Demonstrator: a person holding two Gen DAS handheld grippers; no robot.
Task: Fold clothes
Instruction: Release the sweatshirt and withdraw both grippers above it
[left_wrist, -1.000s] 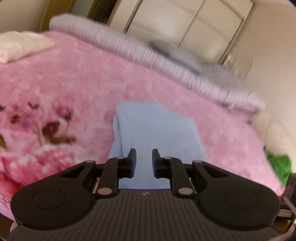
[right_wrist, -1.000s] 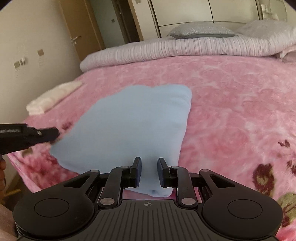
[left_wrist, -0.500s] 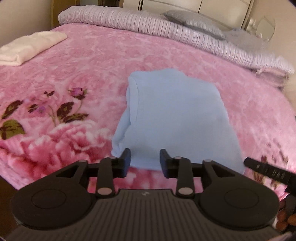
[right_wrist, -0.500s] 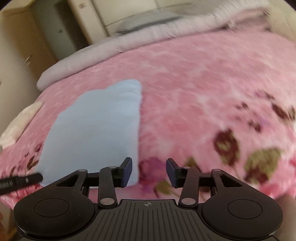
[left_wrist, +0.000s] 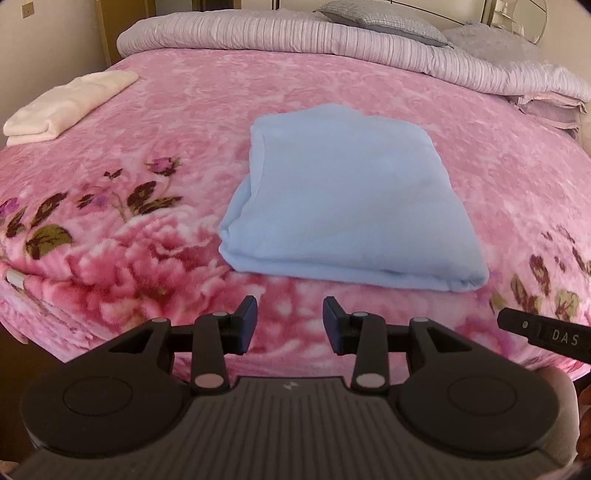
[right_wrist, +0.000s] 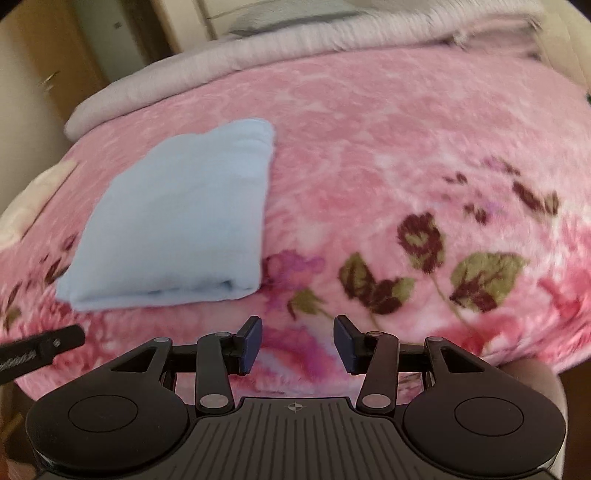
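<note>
Both grippers, left (left_wrist: 290, 319) and right (right_wrist: 297, 341), are seen with jaws opening and nothing between them. A folded blue cloth (left_wrist: 347, 206) lies on the pink blanket (left_wrist: 184, 122), just ahead. Its loose near layers could be snagged and unfolded by a careless pass.

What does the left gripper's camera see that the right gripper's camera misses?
Only the left wrist view shows the folded cream cloth clearly, a grey pillow, and the left gripper, jaws opening with nothing between them. Only the right wrist view shows a wooden door and the right gripper, also opening and empty. Both show the folded blue garment lying on the pink floral blanket, clear of both grippers.
</note>
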